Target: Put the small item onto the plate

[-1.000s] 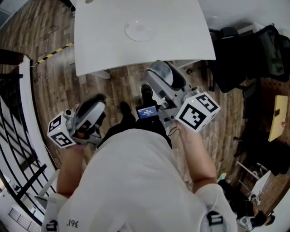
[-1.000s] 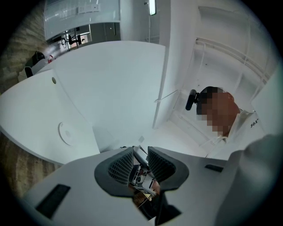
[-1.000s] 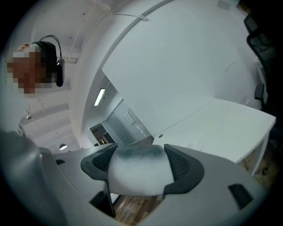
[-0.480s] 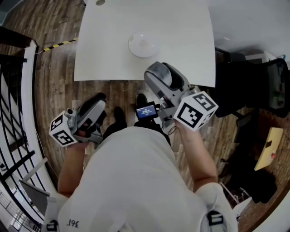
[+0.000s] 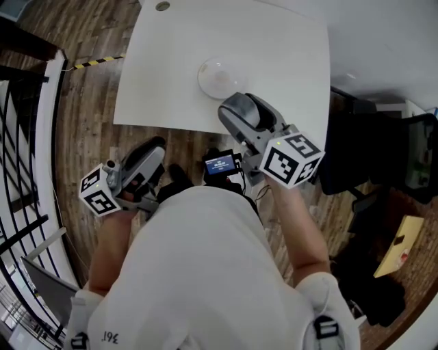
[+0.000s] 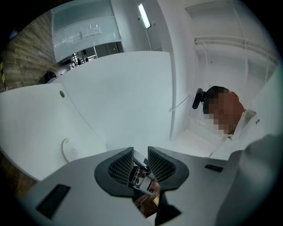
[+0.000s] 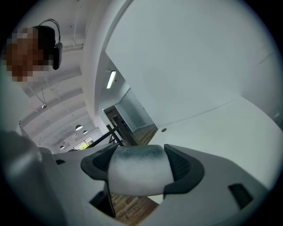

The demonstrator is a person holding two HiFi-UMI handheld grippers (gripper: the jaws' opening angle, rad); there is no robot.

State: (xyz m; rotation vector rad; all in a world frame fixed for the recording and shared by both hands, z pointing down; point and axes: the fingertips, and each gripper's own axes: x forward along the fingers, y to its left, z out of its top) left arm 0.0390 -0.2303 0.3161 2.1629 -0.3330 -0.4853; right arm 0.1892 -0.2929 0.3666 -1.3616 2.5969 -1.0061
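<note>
A round white plate (image 5: 217, 76) lies near the front edge of the white table (image 5: 287, 48); it also shows at the left of the left gripper view as the plate (image 6: 67, 149). My right gripper (image 5: 238, 115) hovers just below the plate, at the table's front edge, shut on a pale grey rounded item (image 7: 139, 170) that fills its jaws. My left gripper (image 5: 152, 152) hangs lower left over the wood floor, short of the table. It is shut on a small silvery item (image 6: 140, 175) pinched between its ribbed pads (image 6: 120, 167).
A small round grommet (image 5: 162, 6) sits at the table's far left. A black railing (image 5: 27, 137) runs down the left side. Dark office chairs (image 5: 410, 157) stand to the right. The floor (image 5: 89, 116) is brown wood, with yellow-black tape (image 5: 96, 63).
The table and plate have slid down the head view, closer to both grippers. The grippers hold the same items and stay about where they were against the body.
</note>
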